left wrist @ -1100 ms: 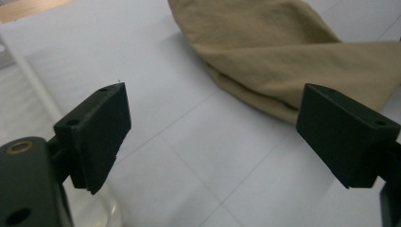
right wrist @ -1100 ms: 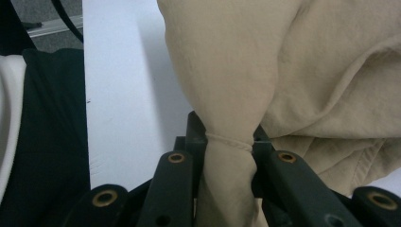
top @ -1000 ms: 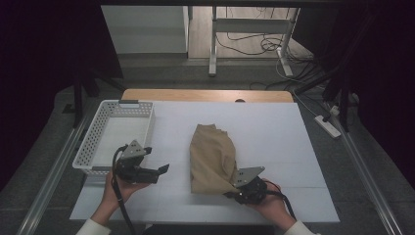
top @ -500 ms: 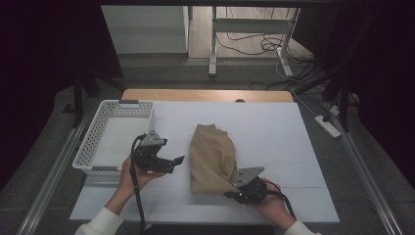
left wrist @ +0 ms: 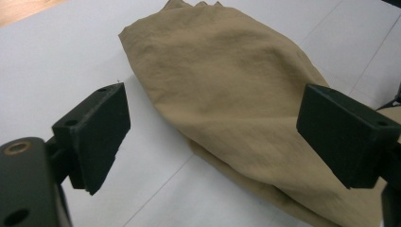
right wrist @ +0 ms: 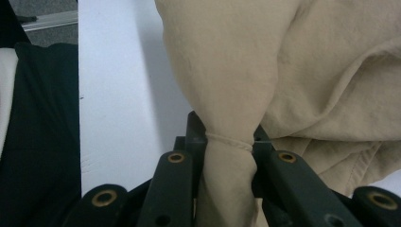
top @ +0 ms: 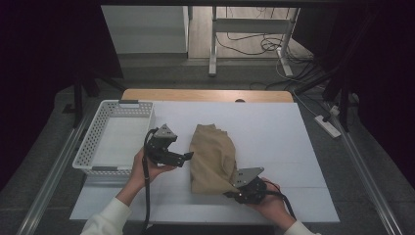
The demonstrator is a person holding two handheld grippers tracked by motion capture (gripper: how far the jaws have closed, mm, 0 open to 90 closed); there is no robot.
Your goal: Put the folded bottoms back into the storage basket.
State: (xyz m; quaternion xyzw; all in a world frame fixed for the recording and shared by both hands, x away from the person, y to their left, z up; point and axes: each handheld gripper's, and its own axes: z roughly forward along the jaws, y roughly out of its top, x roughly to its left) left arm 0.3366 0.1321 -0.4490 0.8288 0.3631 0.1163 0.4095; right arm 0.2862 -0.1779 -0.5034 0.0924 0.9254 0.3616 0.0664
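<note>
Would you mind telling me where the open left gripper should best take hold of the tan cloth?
Probably the near left edge of the cloth, coming from its left, where the left gripper already faces it with jaws open. There the folded layers form a thick edge lifted slightly off the table. The right gripper pinches the near right corner.

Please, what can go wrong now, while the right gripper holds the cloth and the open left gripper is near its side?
1. The right gripper is shut on only a bunched corner of the tan cloth; a pull may slip it out.
2. The left gripper is open beside the cloth; closing there could catch several folded layers at once, or miss the edge.
3. The white basket stands close behind the left hand; a backward swing may bump it.
</note>
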